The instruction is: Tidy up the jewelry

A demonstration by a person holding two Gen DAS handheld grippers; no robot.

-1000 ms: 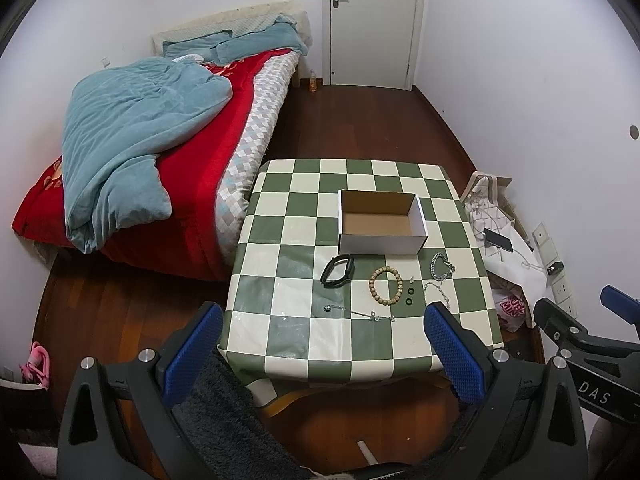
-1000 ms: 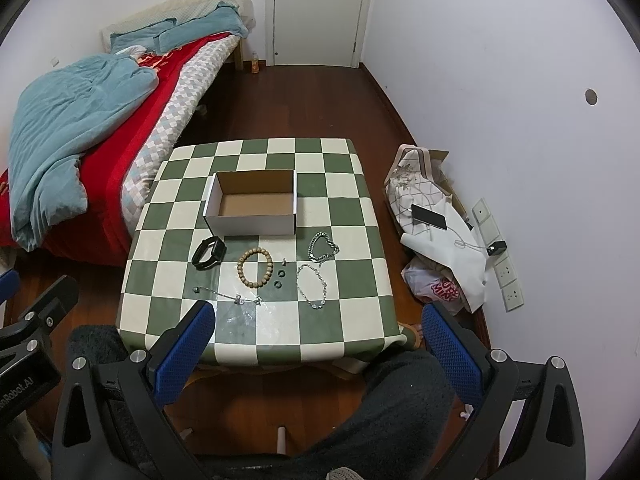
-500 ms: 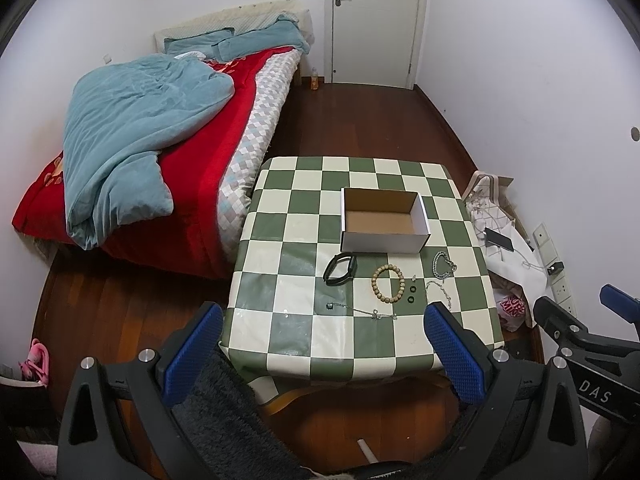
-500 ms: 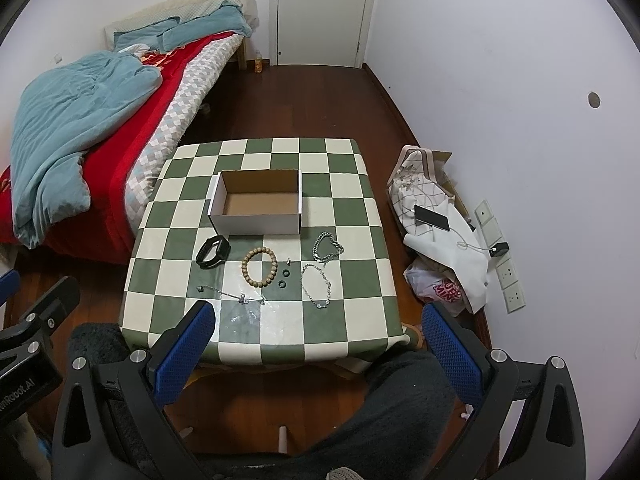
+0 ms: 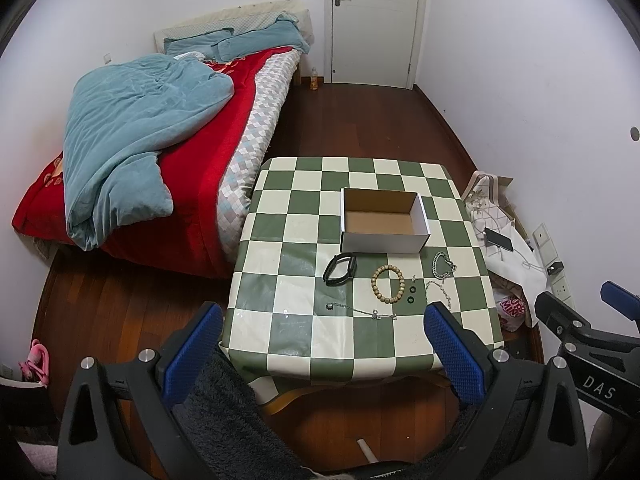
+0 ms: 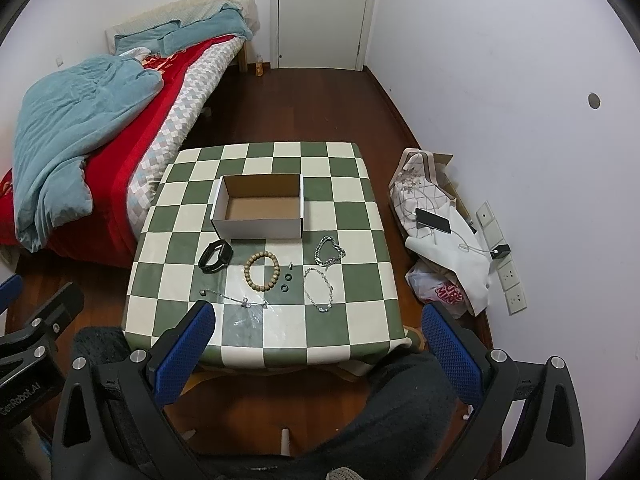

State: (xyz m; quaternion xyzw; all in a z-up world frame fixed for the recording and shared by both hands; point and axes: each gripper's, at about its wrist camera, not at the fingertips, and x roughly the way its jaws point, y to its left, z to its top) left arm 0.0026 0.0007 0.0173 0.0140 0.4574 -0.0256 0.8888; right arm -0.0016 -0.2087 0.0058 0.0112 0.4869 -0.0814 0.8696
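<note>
An open, empty cardboard box (image 5: 383, 221) (image 6: 260, 211) sits mid-table on the green-and-white checked cloth (image 5: 280, 332) (image 6: 360, 320). In front of it lie a black wristband (image 5: 340, 269) (image 6: 215, 256), a wooden bead bracelet (image 5: 387, 283) (image 6: 262, 270), two small dark rings (image 6: 286, 282), two silver chain bracelets (image 6: 329, 255) (image 6: 319, 289) and a thin silver necklace (image 5: 360, 311) (image 6: 236, 299). My left gripper (image 5: 324, 348) and right gripper (image 6: 316, 344) are both open and empty, held high above the table's near edge.
A bed with red cover and blue duvet (image 5: 132, 140) stands left of the table. A bag, white cloth and phone (image 6: 434, 220) lie on the floor at the right by the wall sockets. A white door (image 5: 376, 20) is at the back.
Both views have drifted slightly; the table and jewelry sit a little higher and further off in frame. Nothing on the table has moved. Both grippers stay open.
</note>
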